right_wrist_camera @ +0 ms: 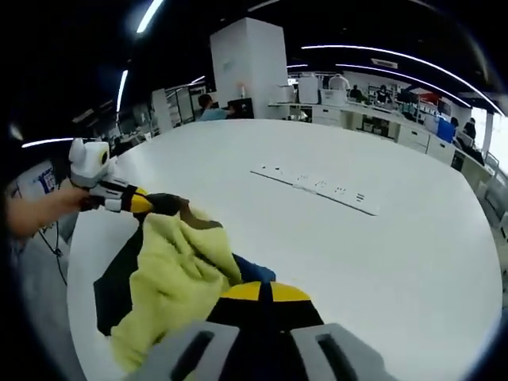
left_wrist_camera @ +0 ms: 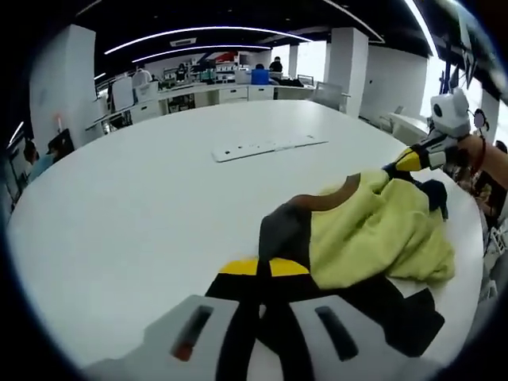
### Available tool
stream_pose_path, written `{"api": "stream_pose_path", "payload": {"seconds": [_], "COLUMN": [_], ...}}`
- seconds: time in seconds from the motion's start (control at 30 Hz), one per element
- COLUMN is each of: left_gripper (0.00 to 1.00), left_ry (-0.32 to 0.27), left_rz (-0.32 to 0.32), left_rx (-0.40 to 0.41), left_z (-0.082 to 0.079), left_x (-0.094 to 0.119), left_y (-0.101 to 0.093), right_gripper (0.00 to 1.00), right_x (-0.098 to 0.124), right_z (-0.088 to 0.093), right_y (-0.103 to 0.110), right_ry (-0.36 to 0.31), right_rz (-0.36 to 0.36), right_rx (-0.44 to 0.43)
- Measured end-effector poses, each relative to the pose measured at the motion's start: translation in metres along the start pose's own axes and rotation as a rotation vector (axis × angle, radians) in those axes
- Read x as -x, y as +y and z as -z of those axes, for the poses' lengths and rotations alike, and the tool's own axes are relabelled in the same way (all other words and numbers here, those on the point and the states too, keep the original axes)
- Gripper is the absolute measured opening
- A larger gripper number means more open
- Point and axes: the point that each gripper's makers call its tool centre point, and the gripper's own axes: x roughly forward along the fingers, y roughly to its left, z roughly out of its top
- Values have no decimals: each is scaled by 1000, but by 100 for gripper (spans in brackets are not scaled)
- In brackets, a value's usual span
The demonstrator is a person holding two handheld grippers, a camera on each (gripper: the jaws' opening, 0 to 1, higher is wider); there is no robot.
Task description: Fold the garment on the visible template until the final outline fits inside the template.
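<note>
Garment (left_wrist_camera: 373,230) bunched, long axis btwn left claw (left_wrist_camera: 264,274) & right claw (right_wrist_camera: 260,295), both clamped on it.

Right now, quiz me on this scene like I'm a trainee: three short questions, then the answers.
1. True or false: the garment lies spread flat on the table.
2. Which tongs grip the garment? A: left only. B: right only. C: both.
3. Fill in: the flat strip lying beyond the garment is coloured ___.

Key
1. False: it is bunched up.
2. C: the left tongs and the right tongs are each shut on it.
3. White.
</note>
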Motion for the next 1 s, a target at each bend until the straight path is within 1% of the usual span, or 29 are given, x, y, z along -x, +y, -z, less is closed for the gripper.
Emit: {"api": "stream_pose_path", "payload": {"seconds": [0.03, 0.1, 0.2, 0.27, 0.43, 0.5, 0.6, 0.73, 0.87, 0.97, 1.0], "left_gripper": [0, 0, 0, 0, 0, 0, 0, 0, 0, 0, 0], "left_ry": [-5, -17, -39, -57, -53, -48, -23, 19, 78, 104, 111], "left_rz": [3, 9, 22, 42, 74, 88, 109, 133, 135, 139, 138], "left_rx": [0, -11, -19, -30, -61, -70, -91, -99, -111, -128, -130], "left_z": [-1, -4, -6, -7, 0, 4, 14, 32, 51, 59, 60], "left_x": [3, 10, 21, 29, 41, 44, 48, 49, 44, 38, 37], "left_y": [-2, -6, -10, -16, -27, -30, -36, -43, -44, -45, -45], "right_gripper": [0, 0, 0, 0, 0, 0, 0, 0, 0, 0, 0], "right_x": [2, 12, 29, 37, 51, 55, 58, 55, 49, 45, 44], "right_z": [0, -3, -4, -2, 11, 21, 38, 57, 73, 82, 87], "right_y": [0, 0, 4, 7, 19, 25, 32, 34, 35, 34, 31], "right_ry": [-1, -17, -44, -54, -45, -29, 11, 47, 82, 109, 119], "right_rz": [2, 12, 16, 17, 6, 0, -6, -10, -4, 5, 9], "right_rx": [0, 2, -18, -26, -32, -29, -14, -29, -33, -20, -14]}}
